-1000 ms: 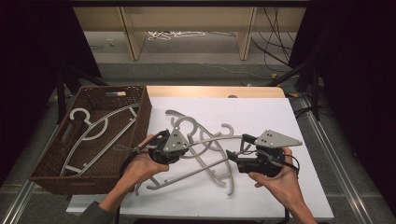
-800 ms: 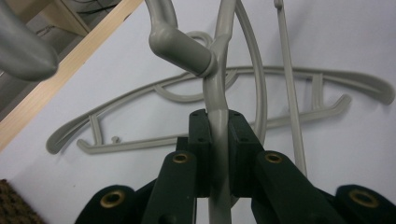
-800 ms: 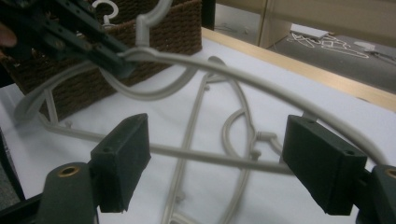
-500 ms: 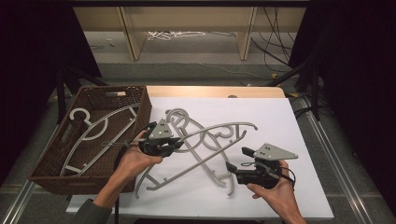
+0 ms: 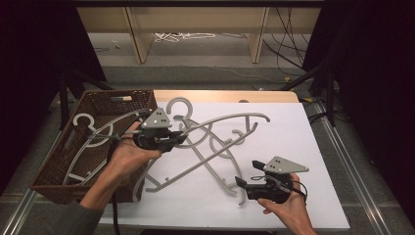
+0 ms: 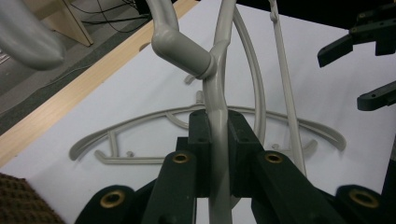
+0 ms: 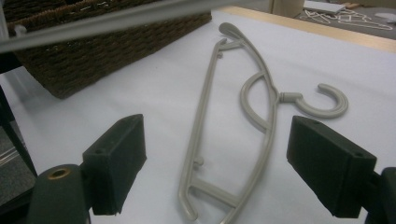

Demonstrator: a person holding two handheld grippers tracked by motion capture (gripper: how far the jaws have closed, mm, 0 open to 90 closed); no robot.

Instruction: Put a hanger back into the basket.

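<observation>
Grey hanger (image 5: pixel 215 128), just right of the wicker basket (image 5: pixel 58 166) (hook uppermost), is pinched at its neck by the left hand-held gripper (image 5: pixel 177 139). Right hand-held gripper (image 5: pixel 243 174), jaws just opening and spread with nothing between, hovers over a second hanger (image 7: pixel 243 126) on the table (image 5: pixel 323 205).

I can read no text, label, brand, number or sign anywhere in these views.
</observation>
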